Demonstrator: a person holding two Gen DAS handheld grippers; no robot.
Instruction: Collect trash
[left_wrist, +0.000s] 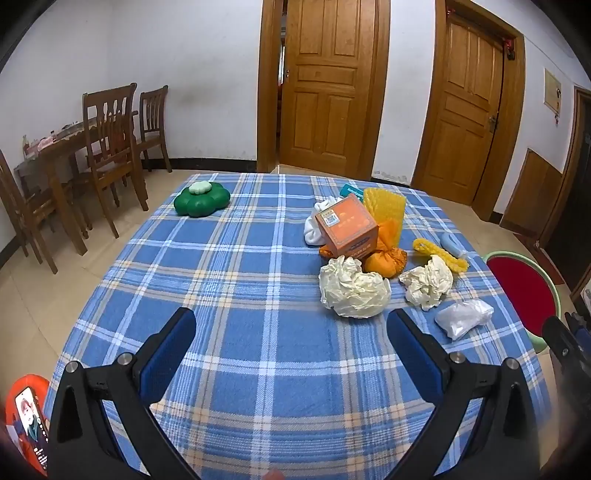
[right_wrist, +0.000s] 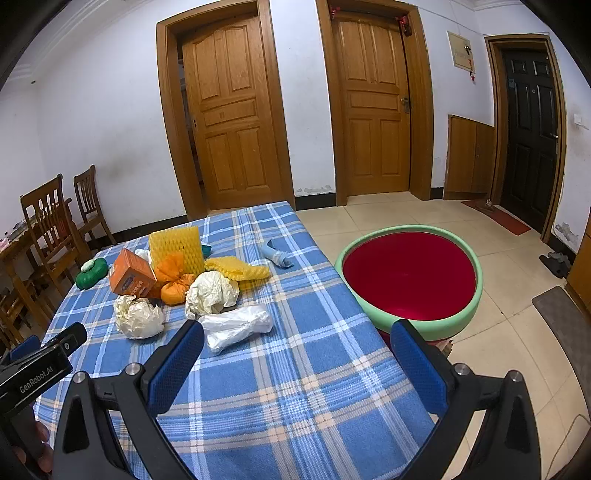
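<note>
Blue-plaid bench (right_wrist: 295, 369), both tongs (left_wrist: 291, 354) (right_wrist: 295, 354) spread wide, empty. I reckon the slick plastic bag (right_wrist: 236, 326) could slip out mid-carry to the basin (right_wrist: 436, 328).

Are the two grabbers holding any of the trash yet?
No. The left gripper and the right gripper are both wide open over the tablecloth, holding nothing.
</note>
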